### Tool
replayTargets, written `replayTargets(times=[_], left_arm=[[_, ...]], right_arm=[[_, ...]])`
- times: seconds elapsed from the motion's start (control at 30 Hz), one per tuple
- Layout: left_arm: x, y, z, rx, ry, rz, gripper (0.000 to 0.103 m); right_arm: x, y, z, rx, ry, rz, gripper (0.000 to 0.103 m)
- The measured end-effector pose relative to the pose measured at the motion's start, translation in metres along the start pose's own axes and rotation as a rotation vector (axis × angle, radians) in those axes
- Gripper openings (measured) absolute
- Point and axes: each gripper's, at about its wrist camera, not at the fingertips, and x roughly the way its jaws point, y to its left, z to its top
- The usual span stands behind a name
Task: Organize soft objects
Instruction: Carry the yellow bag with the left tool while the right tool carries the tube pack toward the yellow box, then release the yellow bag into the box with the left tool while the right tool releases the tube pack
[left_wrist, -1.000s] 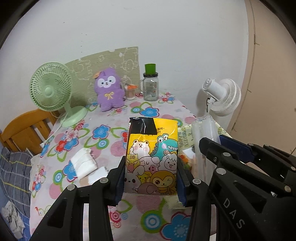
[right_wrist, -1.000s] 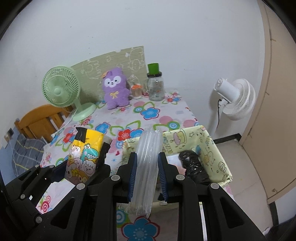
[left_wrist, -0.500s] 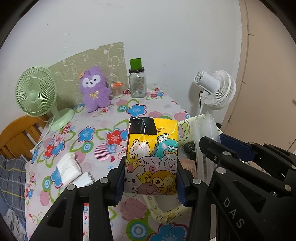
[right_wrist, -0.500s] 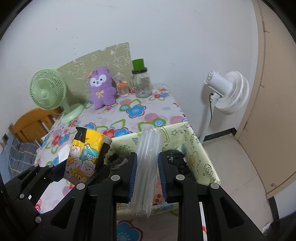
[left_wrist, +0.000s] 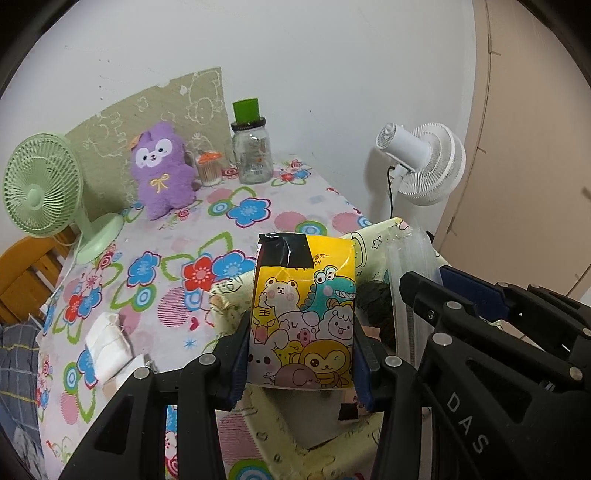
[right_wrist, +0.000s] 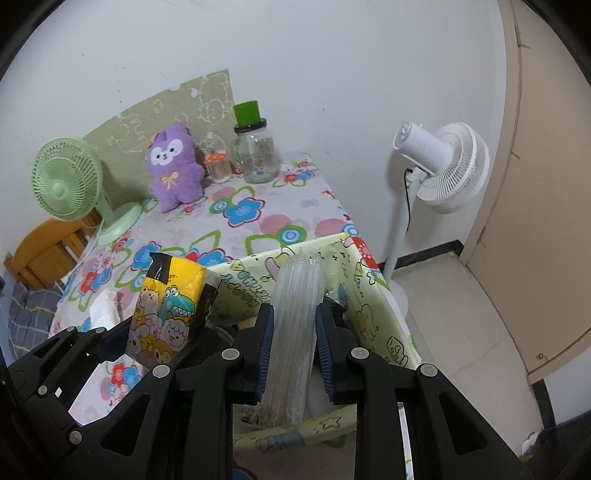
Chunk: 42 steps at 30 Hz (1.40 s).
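Observation:
My left gripper (left_wrist: 301, 350) is shut on a yellow tissue pack (left_wrist: 303, 314) printed with cartoon animals, held upright over a pale yellow fabric bin (left_wrist: 229, 295). The same pack (right_wrist: 166, 306) shows at the left of the right wrist view. My right gripper (right_wrist: 294, 345) is shut on a clear plastic sleeve of stacked cups (right_wrist: 295, 325), also above the bin (right_wrist: 369, 306). The sleeve (left_wrist: 410, 266) stands just right of the pack. Dark items (left_wrist: 373, 302) lie inside the bin. A purple plush toy (left_wrist: 160, 171) sits at the back of the table.
The floral tablecloth (left_wrist: 236, 218) carries a green desk fan (left_wrist: 40, 184), a glass jar with a green lid (left_wrist: 251, 147), a small orange-capped jar (left_wrist: 208, 166) and folded white cloths (left_wrist: 107, 343). A white standing fan (right_wrist: 439, 166) is right of the table. A wooden chair (left_wrist: 22, 269) stands left.
Both grippers have moved right and down with their loads, from over the open tablecloth to above the yellow bin. Neither grip has changed.

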Motion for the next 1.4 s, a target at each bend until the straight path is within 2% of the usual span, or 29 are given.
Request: replayTargets(times=[0.4,0.63,0.7,0.8,0.87,0.93,1.27,1.4], left_arm=[[0.032,-0.003,0.006,0.012,0.045,-0.015,0.052],[0.048,-0.005,0.006,0.015,0.08,-0.016,0.066],[0.051,-0.005,0.006,0.016,0.087,-0.018,0.068],[0.052,-0.005,0.005,0.017,0.1,-0.024,0.072],[0.052,-0.006,0.005,0.02,0.104,-0.027,0.076],[0.052,-0.007,0.004,0.024,0.102,-0.023,0.079],[0.038,-0.007,0.002,0.026,0.081,-0.007,0.085],[0.03,-0.006,0.0,0.024,0.066,-0.006,0.086]], right_arm=[[0.03,-0.011,0.002,0.011,0.054,-0.027,0.027],[0.044,-0.015,0.001,0.022,0.085,-0.02,0.027],[0.046,-0.014,0.002,0.018,0.097,-0.015,0.031],[0.048,-0.014,0.002,0.014,0.101,-0.025,0.042],[0.047,-0.014,0.002,0.014,0.093,-0.042,0.061],[0.044,-0.015,0.001,0.017,0.079,-0.044,0.067],[0.031,-0.011,-0.001,0.013,0.056,-0.053,0.079],[0.021,-0.008,-0.003,0.011,0.04,-0.054,0.081]])
